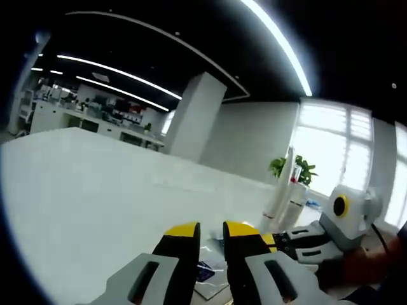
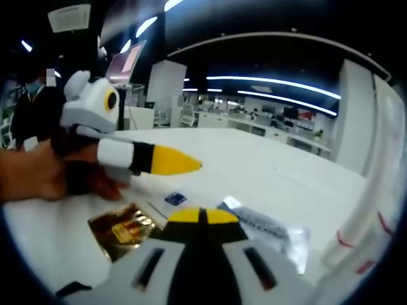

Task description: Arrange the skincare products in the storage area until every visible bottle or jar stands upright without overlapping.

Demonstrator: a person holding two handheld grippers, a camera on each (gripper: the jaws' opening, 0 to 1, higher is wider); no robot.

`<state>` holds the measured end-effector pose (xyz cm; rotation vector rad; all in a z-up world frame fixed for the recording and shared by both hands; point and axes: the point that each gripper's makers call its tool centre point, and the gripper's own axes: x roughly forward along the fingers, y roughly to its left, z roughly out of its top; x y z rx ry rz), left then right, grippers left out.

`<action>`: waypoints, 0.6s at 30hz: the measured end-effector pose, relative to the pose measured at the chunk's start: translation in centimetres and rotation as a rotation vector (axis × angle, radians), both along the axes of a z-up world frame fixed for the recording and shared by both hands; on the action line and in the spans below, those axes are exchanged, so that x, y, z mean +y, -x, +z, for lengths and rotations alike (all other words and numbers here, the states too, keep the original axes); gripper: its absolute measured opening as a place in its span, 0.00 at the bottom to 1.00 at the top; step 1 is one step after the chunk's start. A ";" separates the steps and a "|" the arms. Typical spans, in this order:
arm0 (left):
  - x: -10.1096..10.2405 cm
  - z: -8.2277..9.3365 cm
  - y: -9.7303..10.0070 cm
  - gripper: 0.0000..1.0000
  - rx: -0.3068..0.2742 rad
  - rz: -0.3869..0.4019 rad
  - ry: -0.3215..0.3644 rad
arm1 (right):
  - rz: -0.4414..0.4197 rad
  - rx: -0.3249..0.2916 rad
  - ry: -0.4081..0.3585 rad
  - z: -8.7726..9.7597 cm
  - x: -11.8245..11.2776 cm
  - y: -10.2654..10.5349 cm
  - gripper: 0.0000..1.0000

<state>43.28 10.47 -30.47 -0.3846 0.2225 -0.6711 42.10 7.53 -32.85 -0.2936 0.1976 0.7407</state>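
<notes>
Both views skim low over one white table [image 1: 95,190] (close to its surface) — each catches the other gripper, so they face across one another.

I am working in a large open-plan office. I stand at a broad white counter [image 1: 95,190] under a dark ceiling crossed by long curved white strip lights [image 1: 121,73]. Far off on the left, rows of white desks crowded with monitors and office clutter [image 1: 95,108] run across the floor, and they show again at the far side of the right gripper view [image 2: 254,121]. A square white pillar [image 1: 197,117] rises mid-room. To the right, a tall bright window with blinds [image 1: 334,149] stands behind a green potted plant [image 1: 296,168].
</notes>
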 end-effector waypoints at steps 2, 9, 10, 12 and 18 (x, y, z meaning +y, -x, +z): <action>0.0 0.0 -0.3 0.13 0.002 -0.002 0.001 | -0.004 -0.001 -0.004 0.1 -0.1 0.0 0.00; -0.2 -0.1 -1.2 0.13 0.002 -0.005 0.007 | -0.019 0.010 -0.002 -0.1 -0.6 -0.3 0.00; -0.3 -0.1 -1.4 0.13 0.002 -0.004 0.005 | -0.020 0.009 -0.001 -0.1 -0.6 -0.3 0.00; -0.3 -0.1 -1.5 0.13 0.002 -0.006 0.008 | -0.024 0.008 -0.002 -0.1 -0.7 -0.4 0.00; -1.1 -0.1 -1.4 0.13 0.006 -0.015 0.014 | -0.027 -0.009 -0.041 0.6 -1.1 -0.2 0.00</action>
